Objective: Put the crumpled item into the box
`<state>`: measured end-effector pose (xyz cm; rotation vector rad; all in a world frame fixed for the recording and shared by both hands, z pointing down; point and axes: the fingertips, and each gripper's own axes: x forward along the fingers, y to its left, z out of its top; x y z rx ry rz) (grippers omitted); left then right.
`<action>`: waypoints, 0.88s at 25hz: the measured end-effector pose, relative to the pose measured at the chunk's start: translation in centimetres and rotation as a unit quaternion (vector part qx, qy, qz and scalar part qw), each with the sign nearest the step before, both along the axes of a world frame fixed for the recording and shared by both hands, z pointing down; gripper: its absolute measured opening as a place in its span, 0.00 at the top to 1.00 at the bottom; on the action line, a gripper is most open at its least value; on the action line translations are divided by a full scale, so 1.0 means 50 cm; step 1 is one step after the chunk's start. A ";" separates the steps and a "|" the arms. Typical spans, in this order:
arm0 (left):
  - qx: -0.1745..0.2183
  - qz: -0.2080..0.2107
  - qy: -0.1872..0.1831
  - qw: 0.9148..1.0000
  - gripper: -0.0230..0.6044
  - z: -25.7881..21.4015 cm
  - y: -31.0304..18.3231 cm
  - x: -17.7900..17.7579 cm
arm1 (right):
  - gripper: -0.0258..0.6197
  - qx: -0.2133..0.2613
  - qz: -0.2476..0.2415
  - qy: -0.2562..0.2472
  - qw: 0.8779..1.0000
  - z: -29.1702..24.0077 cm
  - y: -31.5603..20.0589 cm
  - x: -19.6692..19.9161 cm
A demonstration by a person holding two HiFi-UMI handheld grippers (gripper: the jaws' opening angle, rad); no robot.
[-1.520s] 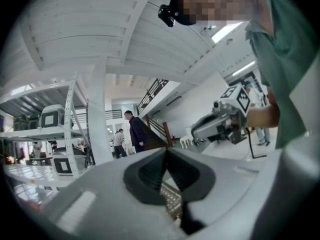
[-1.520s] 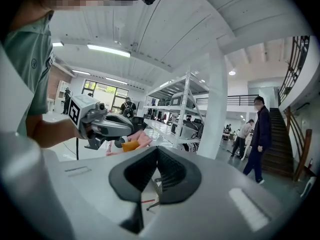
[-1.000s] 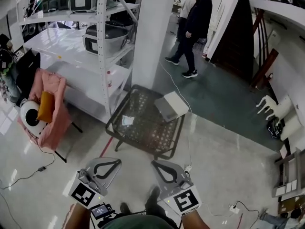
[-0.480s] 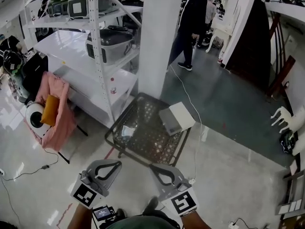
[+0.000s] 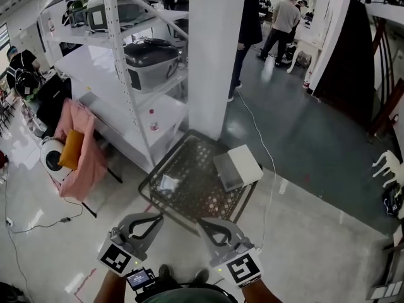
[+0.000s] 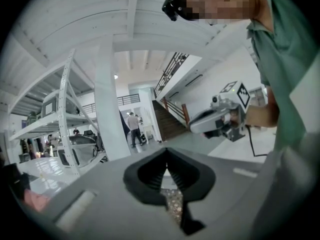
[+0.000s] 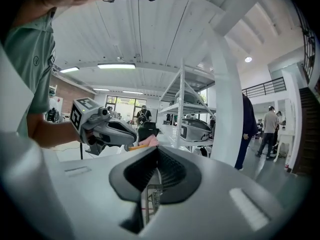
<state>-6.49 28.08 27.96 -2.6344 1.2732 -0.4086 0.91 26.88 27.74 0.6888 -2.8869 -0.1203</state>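
Note:
A small white crumpled item point(image 5: 168, 183) lies on the left part of a low dark mesh table point(image 5: 208, 197). A grey-white box point(image 5: 237, 167) sits at that table's right far corner. My left gripper point(image 5: 157, 216) hangs shut and empty in front of the table's near edge. My right gripper point(image 5: 203, 221) is beside it, also shut and empty. Both are well short of the item and the box. In the left gripper view the closed left gripper point(image 6: 165, 164) points over the table, with the right gripper's body point(image 6: 220, 119) to its right. The right gripper point(image 7: 158, 151) shows shut in its own view.
White metal shelving point(image 5: 129, 74) with grey bins stands left of a white pillar point(image 5: 214, 49). A chair with pink cloth point(image 5: 82, 147) is at far left. People point(image 5: 283, 24) stand far back. A cable point(image 5: 259, 144) runs over the floor by the table.
The view has shifted forward and tilted up: the table, box and item lie lower and nearer in the frame. Both grippers stay shut, held low side by side.

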 end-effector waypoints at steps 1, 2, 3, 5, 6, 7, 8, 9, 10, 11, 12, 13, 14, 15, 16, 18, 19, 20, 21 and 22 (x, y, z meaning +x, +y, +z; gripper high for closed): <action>-0.003 -0.002 0.000 1.000 0.96 0.003 -0.014 -0.001 | 0.95 -0.004 -0.002 -0.001 1.000 0.004 -0.012 0.000; -0.006 -0.005 0.000 1.000 0.96 0.007 -0.028 -0.003 | 0.95 -0.008 -0.003 -0.001 1.000 0.009 -0.024 -0.002; -0.009 -0.007 0.002 1.000 0.96 0.011 -0.044 -0.008 | 0.95 -0.012 -0.003 -0.002 1.000 0.014 -0.037 -0.006; -0.016 -0.010 0.007 1.000 0.96 0.020 -0.075 -0.020 | 0.95 -0.017 -0.002 -0.001 1.000 0.025 -0.066 -0.015; -0.019 -0.009 0.009 1.000 0.96 0.025 -0.092 -0.026 | 0.95 -0.019 0.001 0.001 1.000 0.029 -0.082 -0.020; -0.020 -0.005 0.008 1.000 0.96 0.029 -0.111 -0.033 | 0.95 -0.021 0.005 0.005 1.000 0.032 -0.100 -0.026; -0.020 0.000 0.008 1.000 0.96 0.032 -0.131 -0.040 | 0.95 -0.021 0.008 0.009 1.000 0.034 -0.118 -0.034; -0.022 0.004 0.011 1.000 0.96 0.037 -0.152 -0.048 | 0.95 -0.022 0.012 0.013 1.000 0.036 -0.137 -0.042; -0.025 0.008 0.014 1.000 0.96 0.042 -0.173 -0.056 | 0.95 -0.022 0.016 0.016 1.000 0.038 -0.155 -0.051; -0.028 0.012 0.016 0.999 0.96 0.048 -0.196 -0.066 | 0.95 -0.024 0.020 0.017 0.999 0.039 -0.173 -0.062; -0.030 0.017 0.017 0.999 0.96 0.053 -0.221 -0.075 | 0.95 -0.025 0.023 0.018 0.999 0.040 -0.191 -0.073; -0.030 0.023 0.019 0.999 0.96 0.056 -0.245 -0.085 | 0.95 -0.026 0.026 0.021 0.999 0.041 -0.210 -0.084; -0.029 0.029 0.022 0.999 0.96 0.057 -0.268 -0.094 | 0.95 -0.026 0.029 0.025 0.999 0.044 -0.227 -0.097; -0.027 0.035 0.026 0.999 0.96 0.057 -0.289 -0.104 | 0.95 -0.026 0.032 0.029 0.999 0.049 -0.245 -0.110; -0.025 0.041 0.030 0.998 0.96 0.057 -0.309 -0.116 | 0.95 -0.027 0.035 0.032 0.998 0.055 -0.261 -0.125; -0.022 0.052 0.036 0.998 0.96 0.059 -0.345 -0.141 | 0.95 -0.032 0.040 0.034 0.998 0.065 -0.293 -0.156; -0.022 0.056 0.039 0.997 0.96 0.062 -0.362 -0.155 | 0.95 -0.034 0.044 0.035 0.998 0.070 -0.309 -0.172; -0.024 0.059 0.044 0.997 0.96 0.067 -0.380 -0.170 | 0.95 -0.037 0.047 0.035 0.998 0.073 -0.326 -0.188; -0.029 0.060 0.048 0.997 0.96 0.073 -0.398 -0.184 | 0.95 -0.039 0.052 0.035 0.997 0.076 -0.343 -0.202; -0.034 0.061 0.052 0.996 0.96 0.081 -0.416 -0.197 | 0.95 -0.041 0.055 0.035 0.997 0.080 -0.360 -0.216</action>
